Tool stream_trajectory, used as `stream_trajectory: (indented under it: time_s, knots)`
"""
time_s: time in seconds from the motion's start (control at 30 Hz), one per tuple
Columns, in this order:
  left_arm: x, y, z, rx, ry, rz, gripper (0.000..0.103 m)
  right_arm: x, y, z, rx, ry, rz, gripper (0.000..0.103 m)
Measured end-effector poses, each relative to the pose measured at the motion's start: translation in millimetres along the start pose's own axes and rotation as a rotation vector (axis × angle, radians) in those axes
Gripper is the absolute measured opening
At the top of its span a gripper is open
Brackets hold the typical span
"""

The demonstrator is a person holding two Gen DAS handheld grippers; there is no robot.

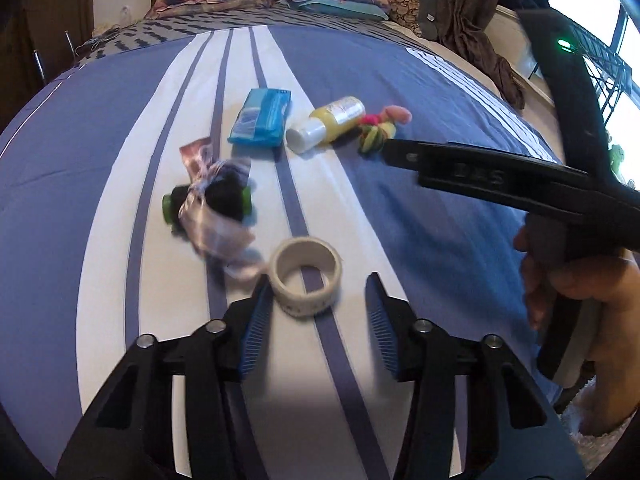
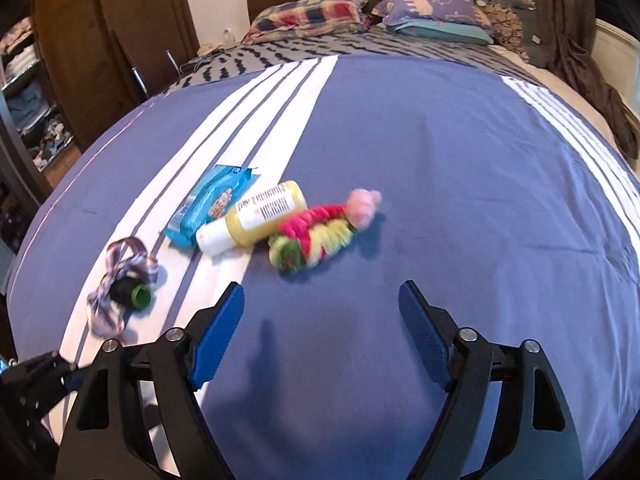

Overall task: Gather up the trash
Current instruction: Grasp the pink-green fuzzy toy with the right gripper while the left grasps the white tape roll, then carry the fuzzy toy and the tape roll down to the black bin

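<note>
Currently on the bed (image 1: 400,80): tape roll (image 1: 306,276), crumpled wrapper (image 1: 216,216) over a black, green-capped item, blue pack (image 1: 262,118), yellow bottle (image 1: 326,124), plush toy (image 1: 380,128). Left gripper (image 1: 316,284): jaws spread, the roll just ahead between the tips, apparently unpinched. Right gripper (image 2: 322,294): spread, empty, toy ahead.

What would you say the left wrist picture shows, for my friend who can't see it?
The left claw hangs open just above a bed with a blue and white striped cover, a roll of white tape between its tips. Farther off lie a crumpled wrapper, a blue packet, a yellow bottle and a fuzzy toy.
</note>
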State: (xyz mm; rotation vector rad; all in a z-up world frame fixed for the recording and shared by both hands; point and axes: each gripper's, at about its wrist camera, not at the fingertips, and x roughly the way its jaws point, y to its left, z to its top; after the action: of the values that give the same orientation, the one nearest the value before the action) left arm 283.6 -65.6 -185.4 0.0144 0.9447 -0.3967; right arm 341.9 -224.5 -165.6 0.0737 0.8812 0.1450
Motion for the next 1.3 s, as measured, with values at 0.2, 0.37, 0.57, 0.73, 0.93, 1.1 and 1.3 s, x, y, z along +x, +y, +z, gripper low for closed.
stream_trajectory:
  time_s: [0.2,0.37,0.57,0.73,0.93,1.1,1.3]
  knots:
    - [6.1,2.5,9.2,-0.001,-0.005,-0.018,0.032,31.1,4.8,20.1,0.013,0.041,-0.013,0.073]
    - [6.9,0.4,10.3,0.01,-0.012,-0.021,0.031,45.1,2.0,30.5,0.047,0.055,-0.039,0.057]
    - [-3.9,-3.1,1.8,0.024,-0.027,-0.015,0.031,38.6,-0.8,25.1,0.037,0.053,-0.079,0.035]
    - [-31.7,-8.3,-15.1,0.038,-0.06,-0.021,0.031,3.6,0.9,0.3,0.002,0.037,-0.072,0.033]
    - [-69.2,-21.0,-53.3,0.055,-0.071,-0.035,0.031,-71.8,13.1,-55.1,-0.056,-0.01,-0.053,0.033]
    - [-102.0,-29.9,-97.4,0.054,-0.09,-0.033,0.031,-128.6,27.3,-104.5,-0.07,-0.056,-0.019,0.033]
    - [-134.6,-42.6,-153.4,0.072,-0.103,-0.025,0.031,-183.0,45.1,-171.6,-0.071,-0.086,0.038,0.033]
